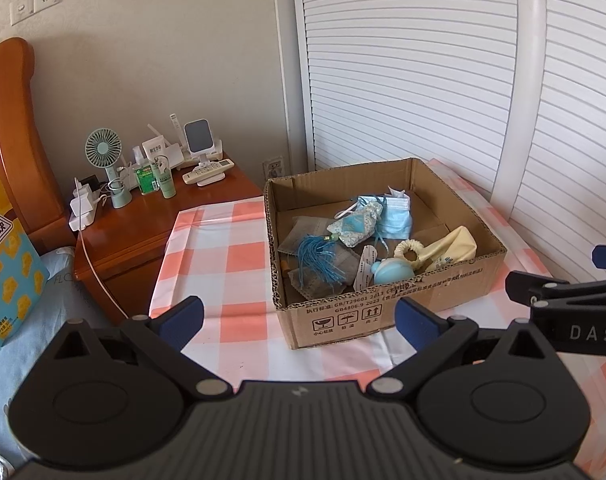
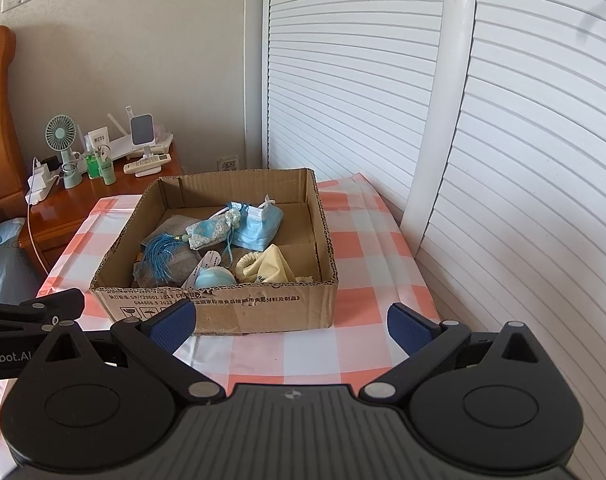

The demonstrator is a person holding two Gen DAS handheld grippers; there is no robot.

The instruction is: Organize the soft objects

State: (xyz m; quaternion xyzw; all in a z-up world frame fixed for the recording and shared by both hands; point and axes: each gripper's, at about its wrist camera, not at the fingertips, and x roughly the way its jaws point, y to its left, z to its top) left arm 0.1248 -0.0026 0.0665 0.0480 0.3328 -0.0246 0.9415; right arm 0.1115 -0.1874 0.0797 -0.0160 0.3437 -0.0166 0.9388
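Note:
An open cardboard box (image 1: 343, 316) (image 2: 263, 308) stands on the checked tablecloth. Inside lie a patterned sachet (image 1: 357, 226) (image 2: 211, 230) with a blue tassel (image 1: 319, 260) (image 2: 157, 256), a blue face mask (image 1: 397, 216) (image 2: 259, 226), grey pouches (image 1: 323, 280), a pale blue round object (image 1: 391, 272) (image 2: 215, 278) and a yellow cloth with a scrunchie (image 1: 443, 250) (image 2: 267, 266). My left gripper (image 1: 299, 320) is open and empty in front of the box. My right gripper (image 2: 291, 322) is open and empty, also before the box; it shows at the right of the left wrist view.
A wooden nightstand (image 1: 143, 216) (image 2: 63, 208) at the left holds a small fan (image 1: 105, 152), bottles, a charger and a remote. A white slatted door (image 1: 423, 60) and a white post (image 2: 443, 120) stand behind. A snack box (image 1: 7, 264) lies on bedding at the left.

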